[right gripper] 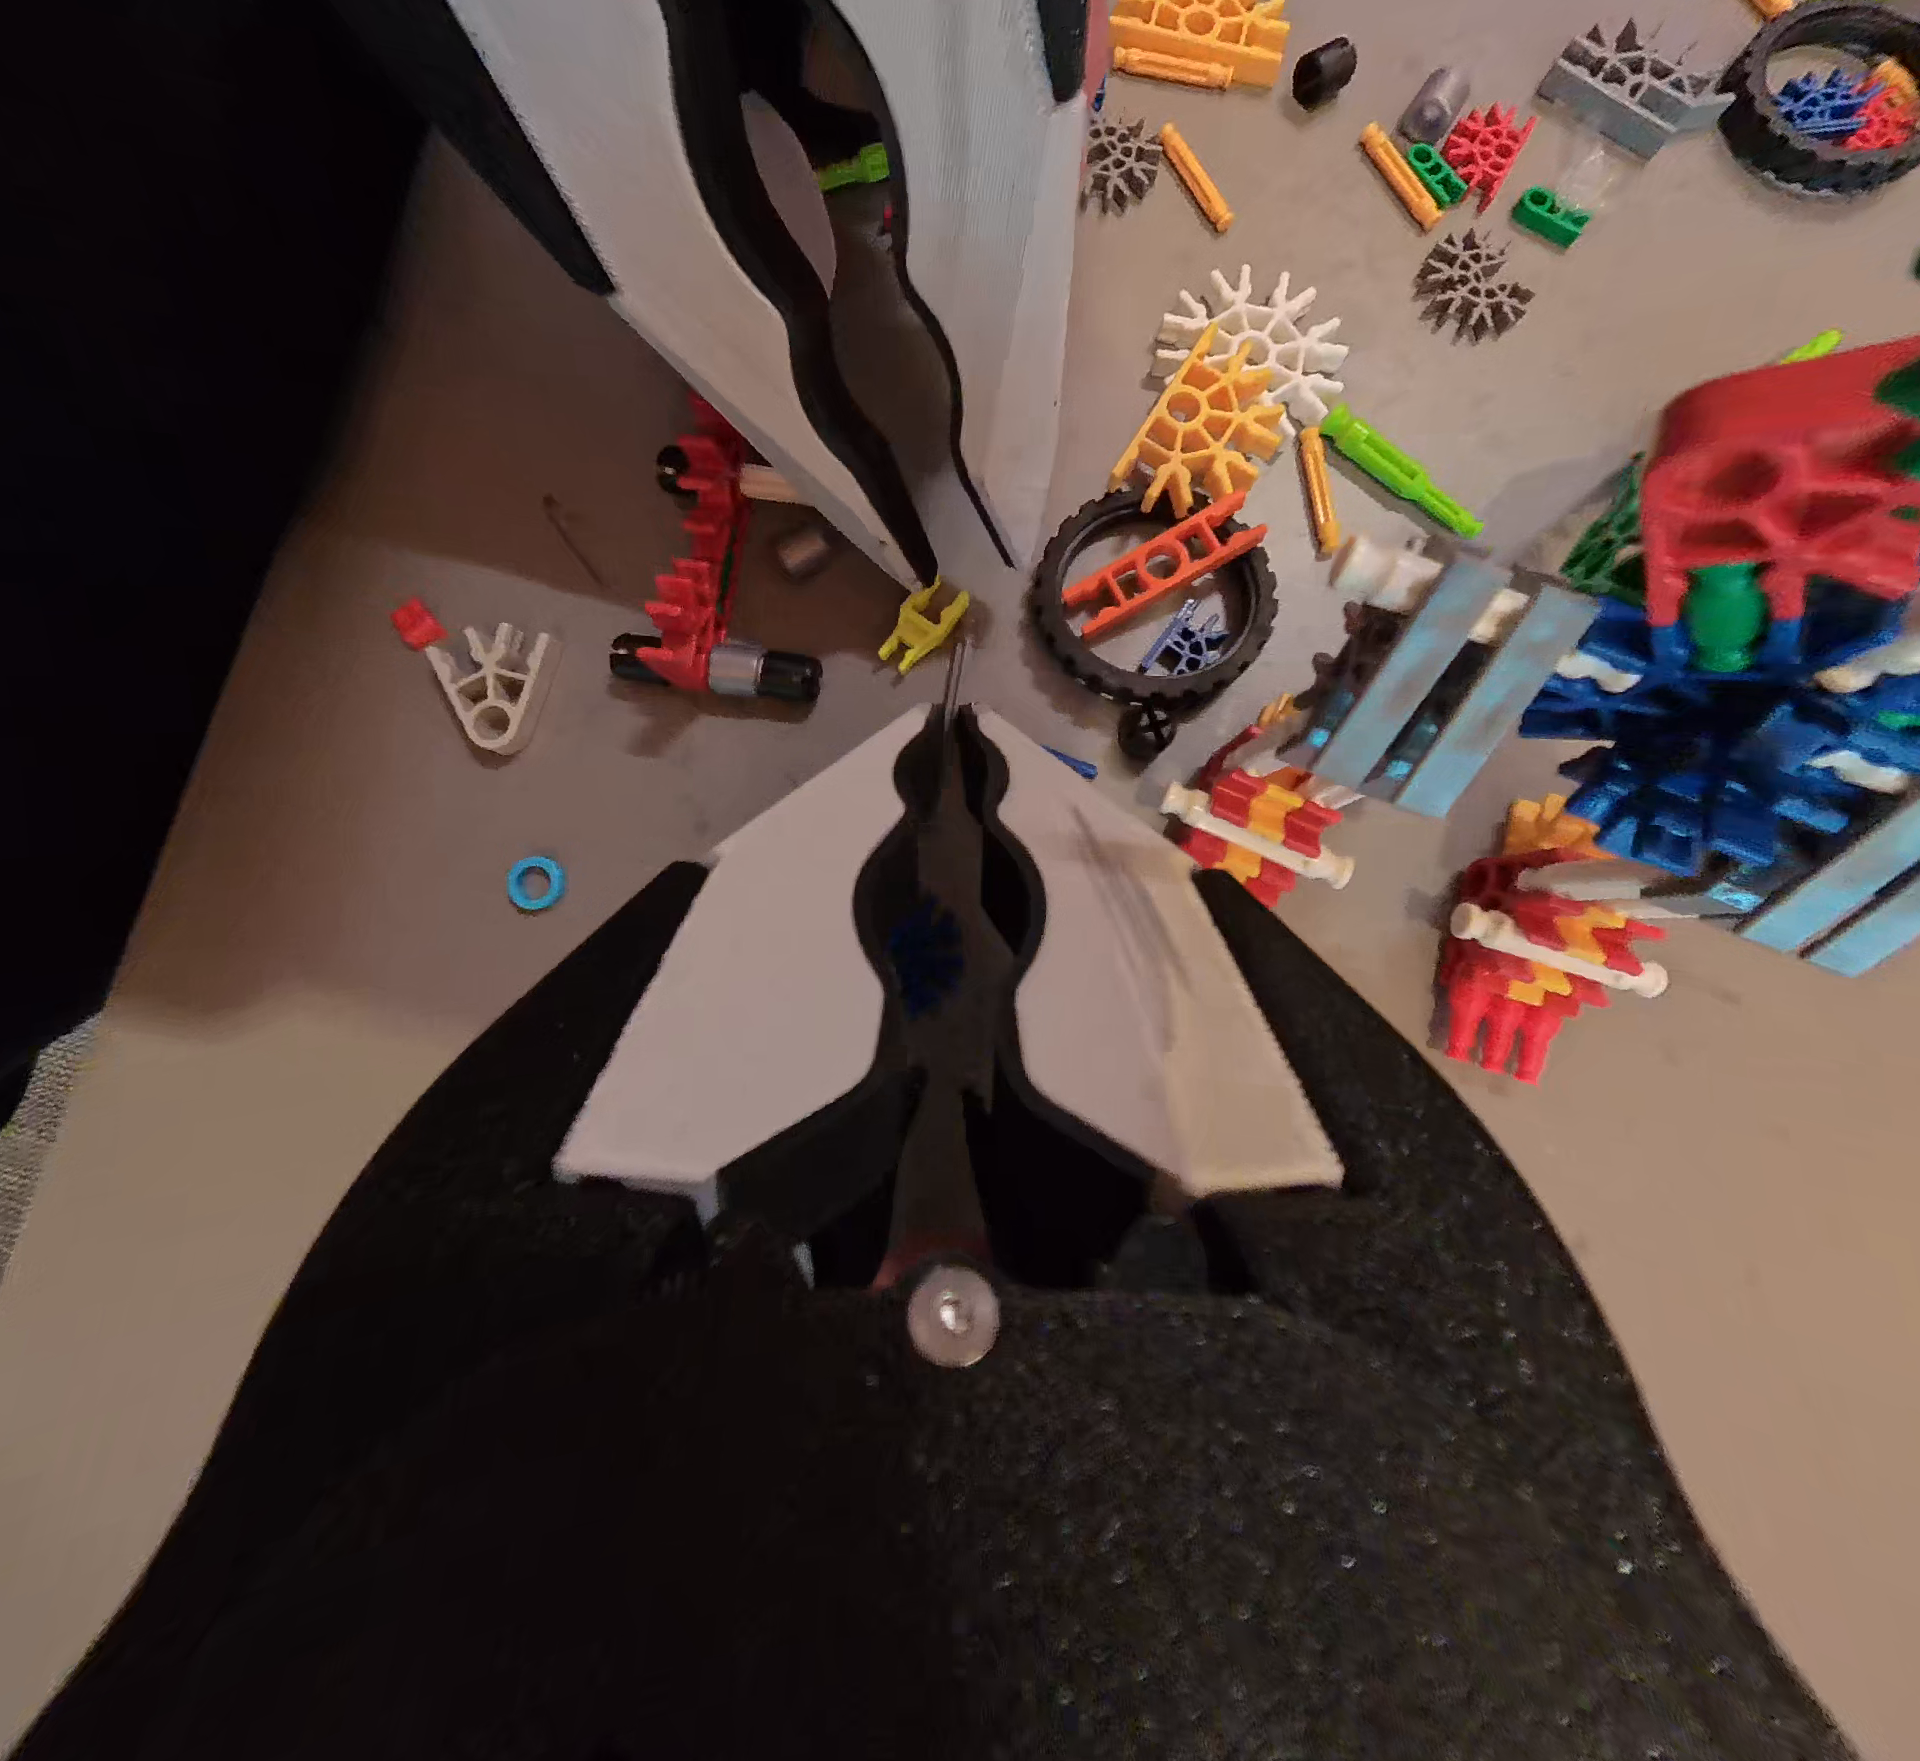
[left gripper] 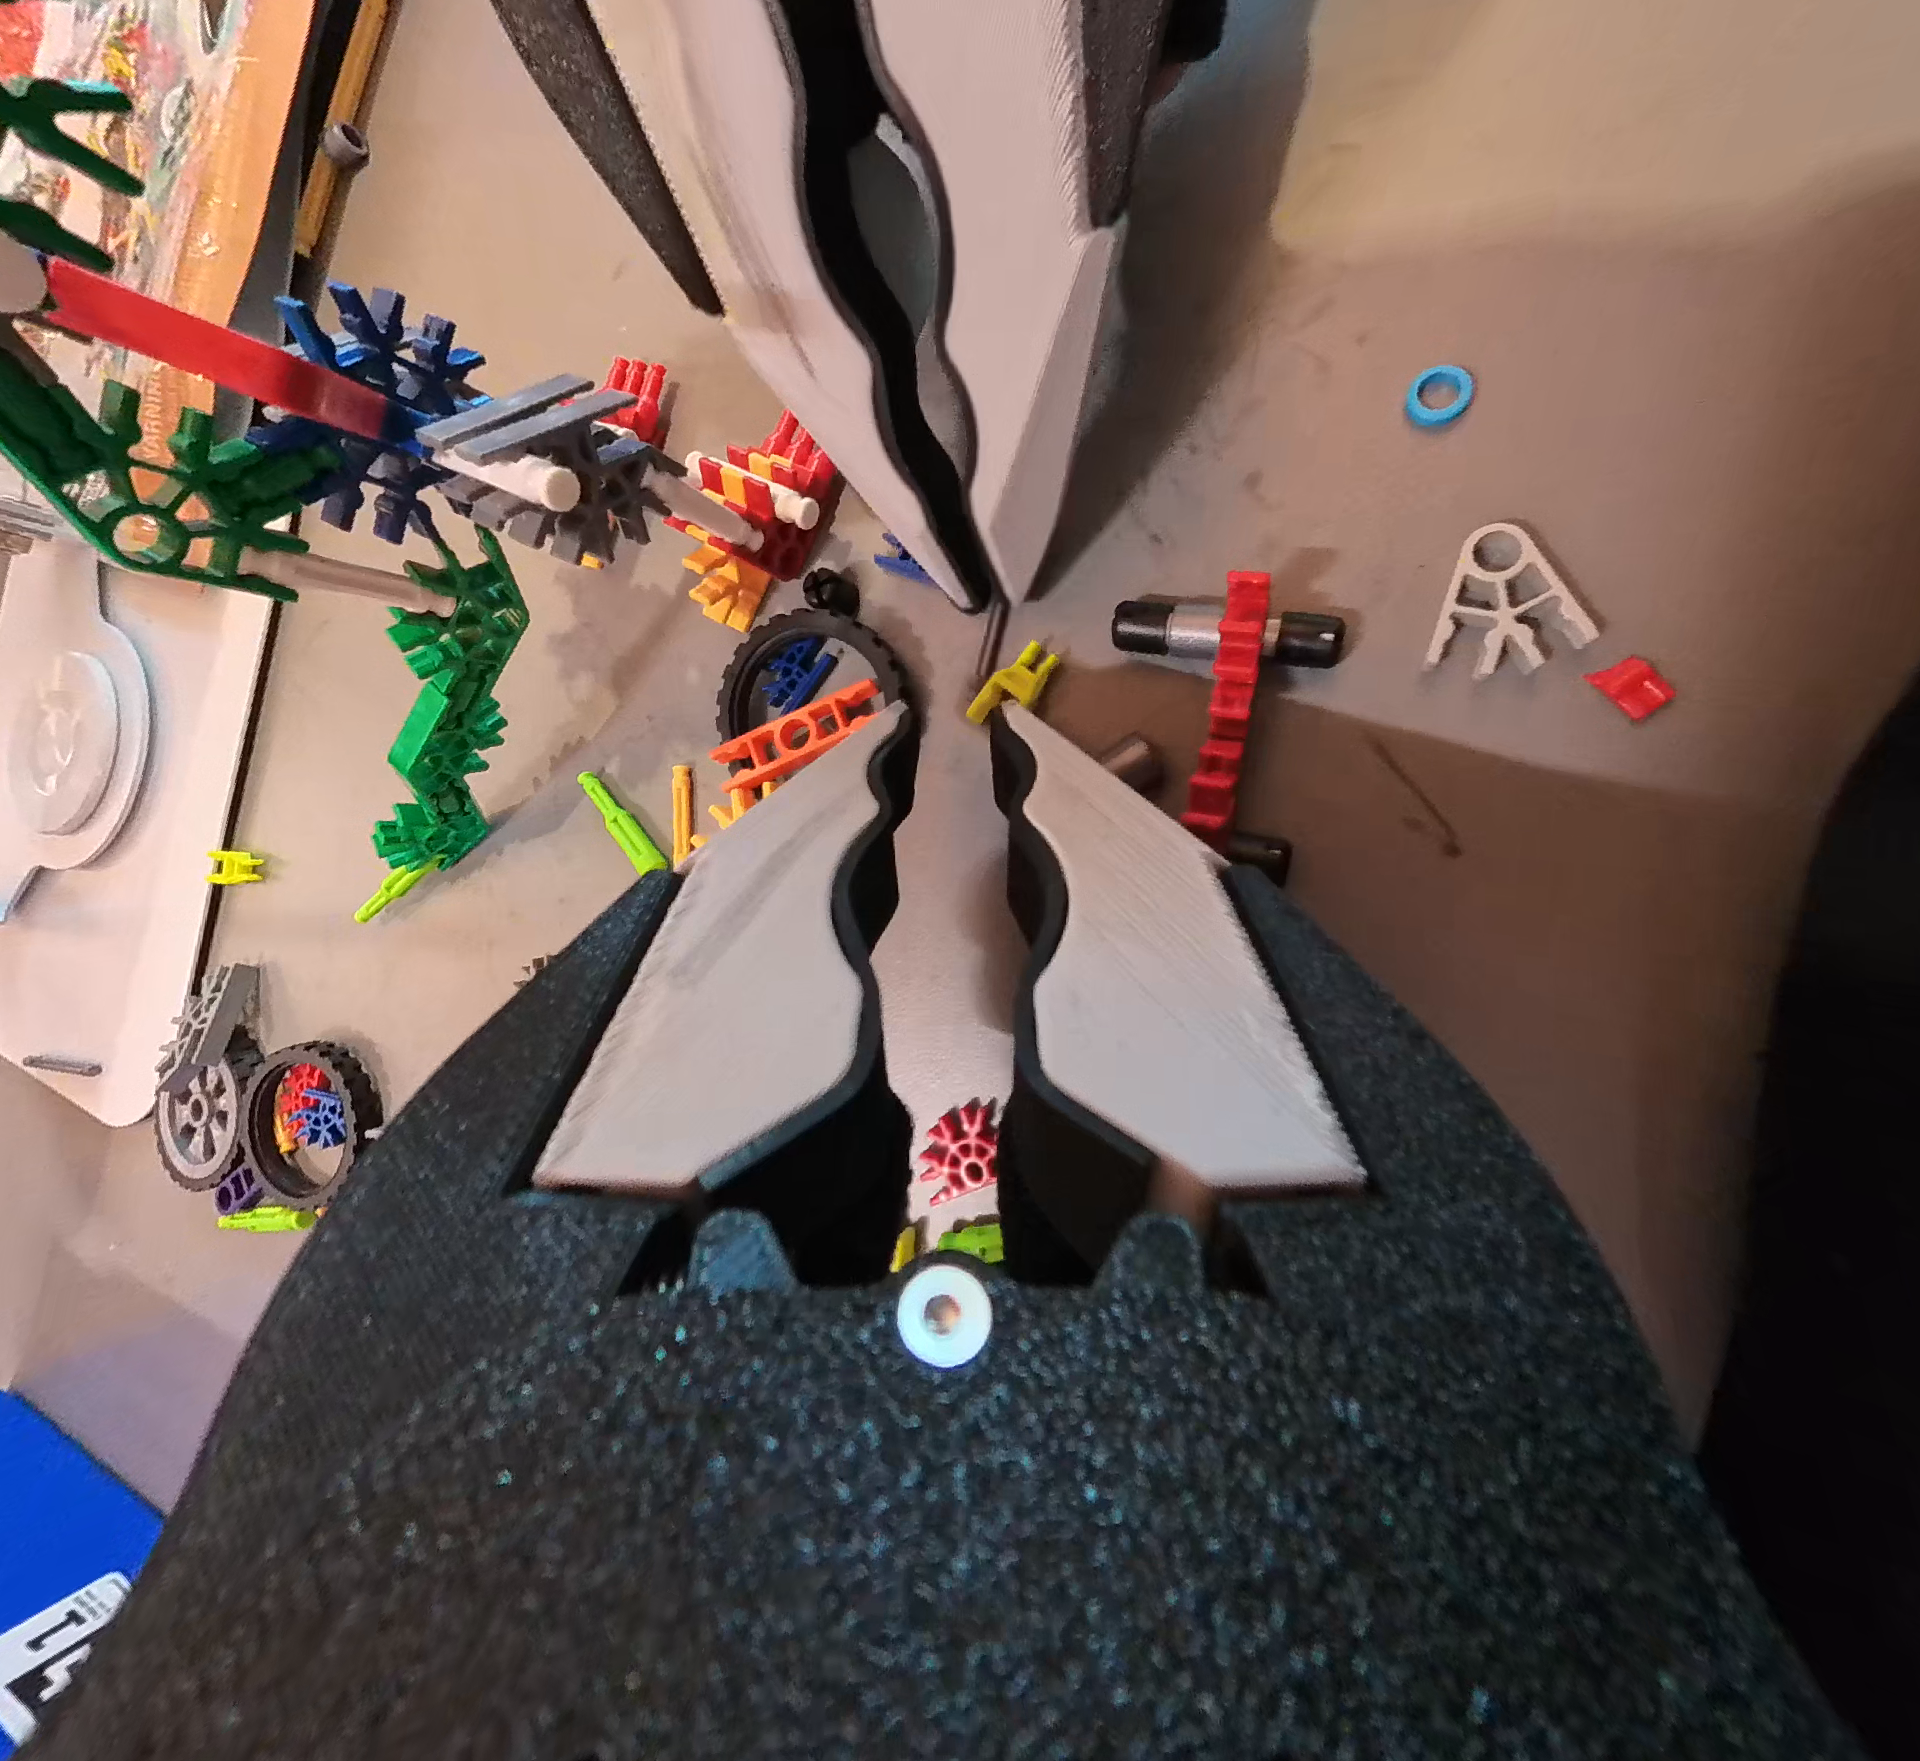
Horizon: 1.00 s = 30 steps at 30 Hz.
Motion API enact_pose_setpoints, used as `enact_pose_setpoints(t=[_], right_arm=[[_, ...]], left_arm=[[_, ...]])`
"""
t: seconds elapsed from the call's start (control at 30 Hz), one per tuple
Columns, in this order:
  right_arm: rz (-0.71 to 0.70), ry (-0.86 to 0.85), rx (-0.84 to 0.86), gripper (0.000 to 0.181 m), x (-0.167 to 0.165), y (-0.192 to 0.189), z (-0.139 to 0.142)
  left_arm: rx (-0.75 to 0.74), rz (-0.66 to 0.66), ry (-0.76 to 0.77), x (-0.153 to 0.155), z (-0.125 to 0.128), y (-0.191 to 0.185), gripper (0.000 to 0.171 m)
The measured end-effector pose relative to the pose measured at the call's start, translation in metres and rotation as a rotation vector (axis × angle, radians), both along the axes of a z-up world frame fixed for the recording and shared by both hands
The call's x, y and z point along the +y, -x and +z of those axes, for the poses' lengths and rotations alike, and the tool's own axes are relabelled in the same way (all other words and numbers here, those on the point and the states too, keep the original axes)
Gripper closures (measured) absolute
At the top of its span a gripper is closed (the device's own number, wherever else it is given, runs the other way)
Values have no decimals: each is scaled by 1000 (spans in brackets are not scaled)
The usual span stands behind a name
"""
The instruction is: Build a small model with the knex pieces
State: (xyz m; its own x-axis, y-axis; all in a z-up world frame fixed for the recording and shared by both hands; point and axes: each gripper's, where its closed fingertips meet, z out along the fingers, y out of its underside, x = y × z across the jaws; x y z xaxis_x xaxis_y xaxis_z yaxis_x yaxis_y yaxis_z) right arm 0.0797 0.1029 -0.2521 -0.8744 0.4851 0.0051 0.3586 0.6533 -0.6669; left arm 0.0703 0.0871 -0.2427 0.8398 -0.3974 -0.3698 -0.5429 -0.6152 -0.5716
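My right gripper (right gripper: pixel 951 719) is shut on a thin dark rod (right gripper: pixel 951 667) that sticks out past its tips. The rod's end meets a small yellow connector (right gripper: pixel 922 622) lying on the tan table. In the left wrist view the right gripper (left gripper: pixel 987 594) comes down from the top, with the rod (left gripper: pixel 992 636) pointing at the yellow connector (left gripper: pixel 1013 677). My left gripper (left gripper: pixel 951 714) is open, its jaws a small gap apart, and the connector lies just past its right fingertip. It also shows from the top in the right wrist view (right gripper: pixel 966 568).
A black tyre (left gripper: pixel 748 662) with an orange connector inside lies left of the tips. Red connectors on a black rod (left gripper: pixel 1231 672), a white connector (left gripper: pixel 1507 599) and a blue ring (left gripper: pixel 1439 397) lie to the right. A blue, grey and red model (right gripper: pixel 1714 672) and loose pieces crowd one side. My left and right fingertips are right by each other. About 8 cm separates my left fingertips from the white connector (left gripper: pixel 1507 599). It turns up in the right wrist view (right gripper: pixel 475 681) as well.
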Motion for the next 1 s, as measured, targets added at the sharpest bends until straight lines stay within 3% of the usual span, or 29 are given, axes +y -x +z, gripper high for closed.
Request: enact_pose_setpoints(t=[0.23,0.5,1.0], right_arm=[[-33,64,-48,181,4,3,3],[-132,310,-169,181,13,17,25],[-110,351,-218,181,6,12,29]], left_arm=[[0,10,-25,2,3,3,160],[-21,51,-142,12,24,14,156],[117,-27,-177,18,28,2,157]])
